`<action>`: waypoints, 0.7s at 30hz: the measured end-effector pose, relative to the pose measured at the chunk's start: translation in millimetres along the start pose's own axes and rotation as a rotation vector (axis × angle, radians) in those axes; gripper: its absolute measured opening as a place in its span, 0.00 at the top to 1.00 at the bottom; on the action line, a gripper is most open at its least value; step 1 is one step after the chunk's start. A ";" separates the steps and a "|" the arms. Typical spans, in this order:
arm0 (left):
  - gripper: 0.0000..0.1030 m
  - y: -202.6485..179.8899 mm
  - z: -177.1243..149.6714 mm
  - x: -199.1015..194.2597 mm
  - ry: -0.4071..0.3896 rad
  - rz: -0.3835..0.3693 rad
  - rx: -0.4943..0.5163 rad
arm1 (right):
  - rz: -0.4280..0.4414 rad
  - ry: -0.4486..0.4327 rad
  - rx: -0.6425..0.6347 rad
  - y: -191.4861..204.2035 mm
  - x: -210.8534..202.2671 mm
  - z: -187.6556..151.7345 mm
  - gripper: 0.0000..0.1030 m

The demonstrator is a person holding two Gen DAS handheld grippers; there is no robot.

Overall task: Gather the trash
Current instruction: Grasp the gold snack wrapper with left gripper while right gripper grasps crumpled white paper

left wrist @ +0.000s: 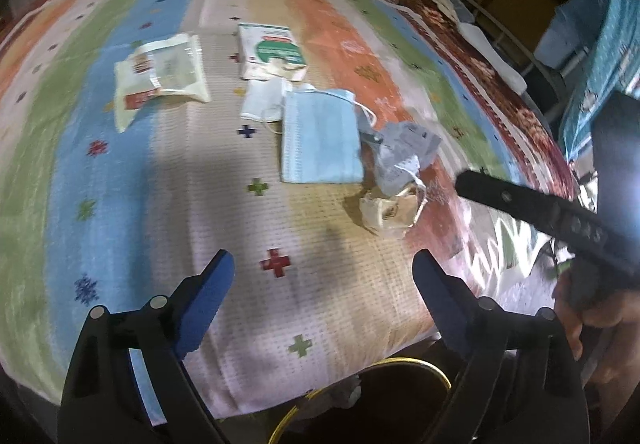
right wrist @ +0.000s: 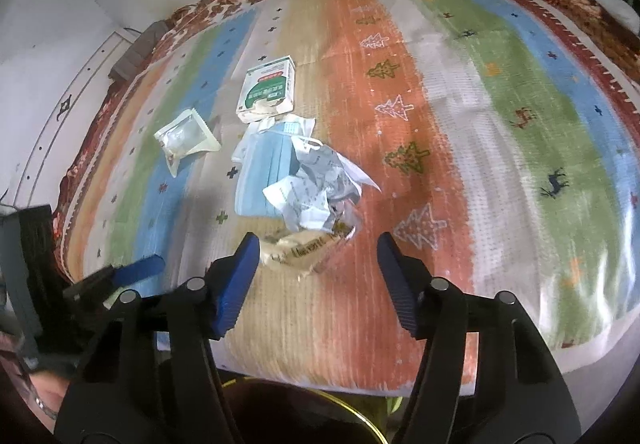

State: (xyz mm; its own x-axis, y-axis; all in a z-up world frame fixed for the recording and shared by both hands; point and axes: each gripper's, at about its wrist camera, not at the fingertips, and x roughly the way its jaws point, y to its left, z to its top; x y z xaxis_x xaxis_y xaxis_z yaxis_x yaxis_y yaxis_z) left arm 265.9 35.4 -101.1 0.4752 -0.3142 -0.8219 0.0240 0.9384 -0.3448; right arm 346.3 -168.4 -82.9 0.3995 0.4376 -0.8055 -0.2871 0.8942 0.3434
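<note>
**Trash still on the bed, nothing picked up yet**

I hold both grippers over the near edge of the bed (left wrist: pixel 168 163), and all the trash I can see lies loose on its striped cover. I take the blue mask (left wrist: pixel 320 135) as my landmark. Just right of it sits the crumpled paper (left wrist: pixel 404 155), touching its edge. Nearer to me than the paper lies a tan wrapper (left wrist: pixel 386 209). Beyond the mask is a green-and-white box (left wrist: pixel 272 49), with a second, paler mask (left wrist: pixel 262 99) between them. Well left of the mask lies a clear pouch (left wrist: pixel 164 73).

My left gripper (left wrist: pixel 324 276) stands wide apart with only the cover between its jaws. My right gripper (right wrist: pixel 318 264) is also apart, empty, its jaws framing the tan wrapper without touching it.

Below the bed's edge I see a dark bin (left wrist: pixel 400 384) with a yellow rim. I judge the job barely begun: six pieces remain, the wrapper likely first.
</note>
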 end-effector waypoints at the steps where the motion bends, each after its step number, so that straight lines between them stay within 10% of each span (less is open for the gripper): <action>1: 0.14 -2.1 0.1 2.4 0.001 0.000 0.009 | 0.002 0.003 0.006 -0.9 3.2 2.2 0.46; 21: 0.35 -26.5 16.3 50.5 -0.025 -0.025 0.101 | -0.004 0.059 0.031 -8.8 49.5 26.8 0.87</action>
State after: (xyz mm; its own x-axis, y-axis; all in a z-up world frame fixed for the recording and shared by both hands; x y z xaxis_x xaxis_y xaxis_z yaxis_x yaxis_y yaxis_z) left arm 303.6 -3.0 -126.2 0.4953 -0.3347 -0.8016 0.1242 0.9406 -0.3160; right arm 391.9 -152.0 -112.8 0.3485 0.4288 -0.8335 -0.2582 0.8988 0.3544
